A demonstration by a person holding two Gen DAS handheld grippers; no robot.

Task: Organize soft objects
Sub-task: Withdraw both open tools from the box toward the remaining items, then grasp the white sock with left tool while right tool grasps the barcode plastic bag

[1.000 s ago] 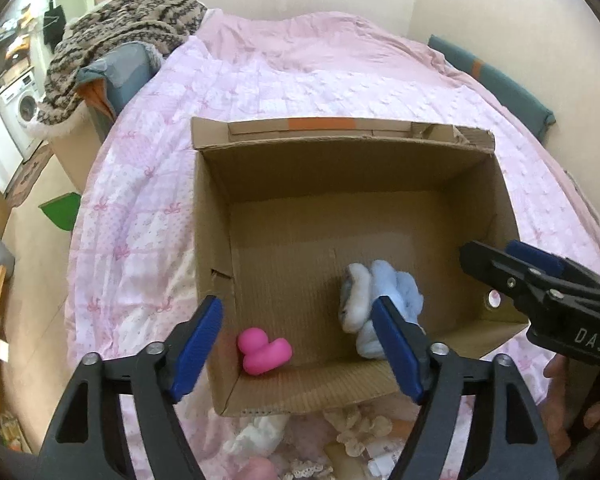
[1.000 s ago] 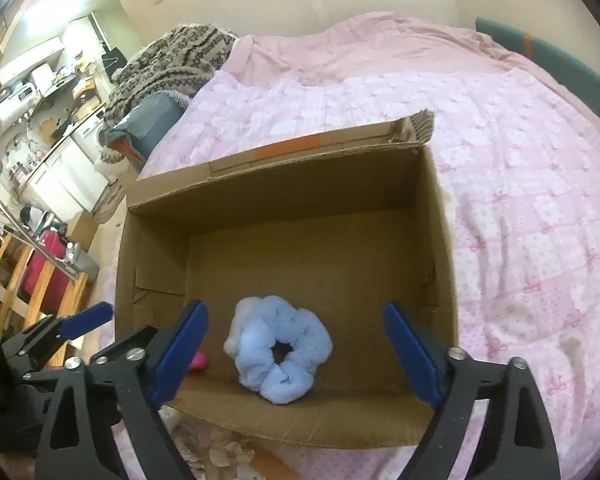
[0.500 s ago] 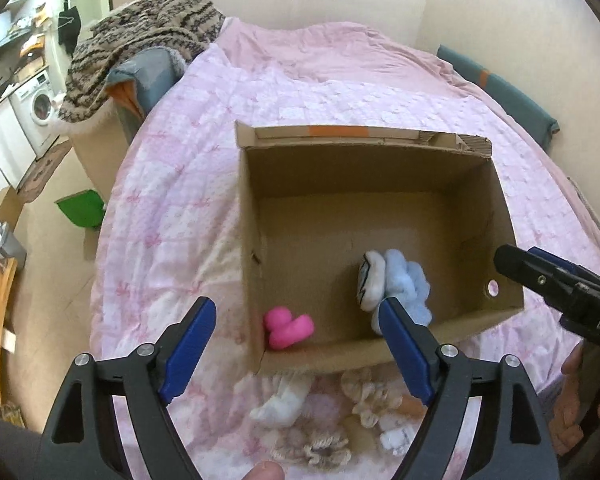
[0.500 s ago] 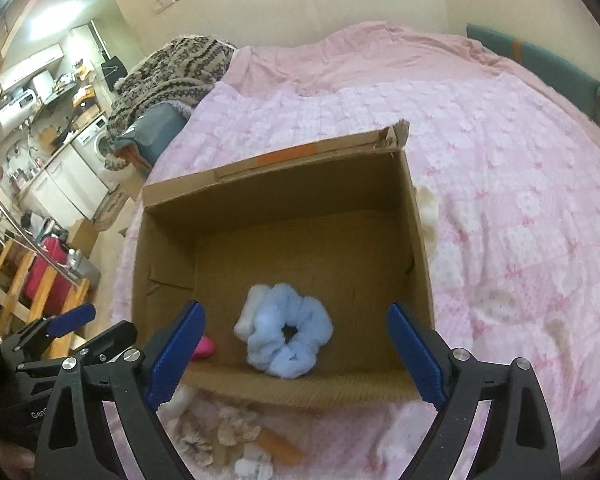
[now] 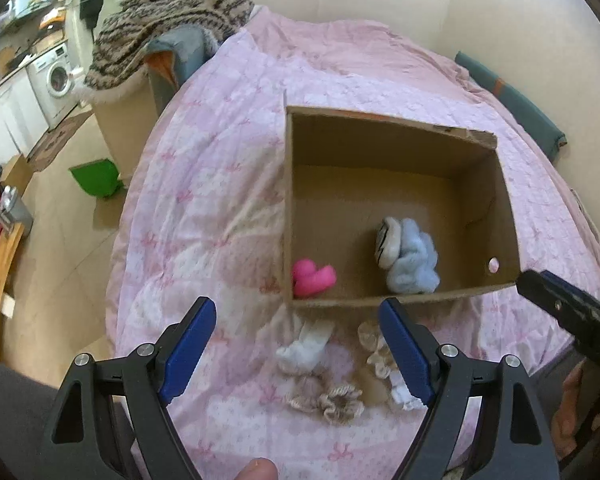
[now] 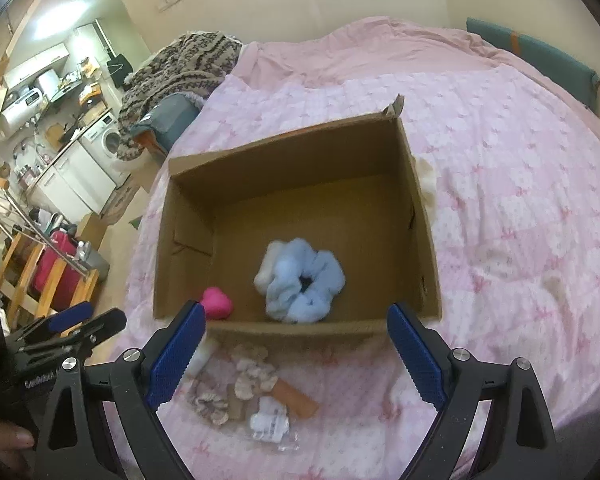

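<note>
Both grippers, left and right, gaping, empty. Beige knitted scrunchie on pink bed quilt, before brown cardboard box. Light, squashy, likely; pinch across ring.

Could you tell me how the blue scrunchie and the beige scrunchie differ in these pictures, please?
The blue scrunchie lies inside the cardboard box; the beige scrunchie lies outside it on the pink bedspread. The blue one looks fluffy and bulkier, the beige one smaller and more tightly ruffled. Both are soft fabric rings, and neither is held.
</note>
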